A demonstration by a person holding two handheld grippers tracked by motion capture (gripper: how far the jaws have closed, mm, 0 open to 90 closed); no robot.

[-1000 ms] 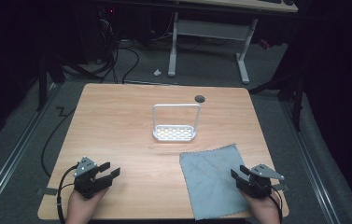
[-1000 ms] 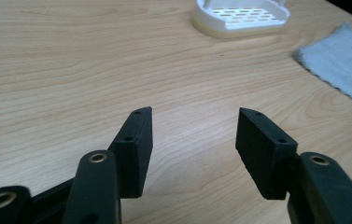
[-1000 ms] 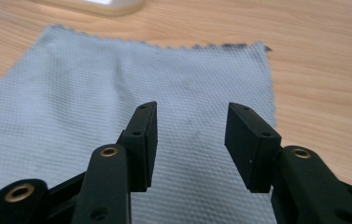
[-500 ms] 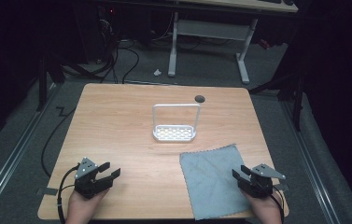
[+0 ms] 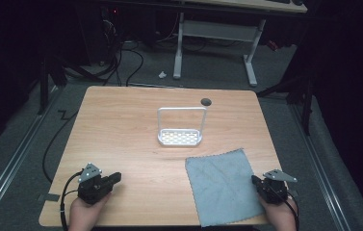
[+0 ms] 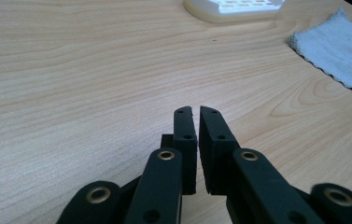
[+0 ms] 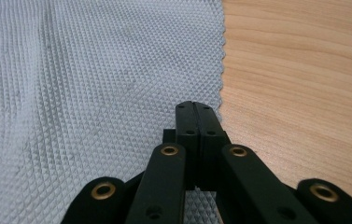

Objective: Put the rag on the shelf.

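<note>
Your left gripper [image 5: 114, 178] rests on the bare wood at the near left corner of the table [image 5: 121, 125], held in your left hand [image 5: 85, 214]. Its jaws have just been closing and now stand almost together, with a thin slit left between the pads and nothing in it. In the left gripper view the gripper [image 6: 196, 114] points across the wood toward the rack [image 6: 234, 7], which sits well apart from it, and the cloth [image 6: 337, 46] lies off to that view's right.

Your right gripper [image 5: 255, 180] sits at the near right, held in your right hand [image 5: 282, 216], its tips at the right edge of the cloth [image 5: 222, 185]. Its jaws have just been closing too, and now they meet pad to pad. In the right gripper view the gripper [image 7: 195, 108] hangs over the cloth [image 7: 94, 93] just inside its zigzag edge, with bare wood to the right. Whether the tips touch the weave you cannot tell from here; no fold of cloth shows between the pads.

The cloth is grey and lies flat and spread out on the near right part of the table, slightly turned, its near edge at the table's front edge. The rack [image 5: 180, 137], white with a wire hoop standing upright from its perforated base, stands near the middle of the table, just beyond the cloth's far corner and apart from it. A dark round hole [image 5: 206, 101] sits in the wood behind the rack.
</note>
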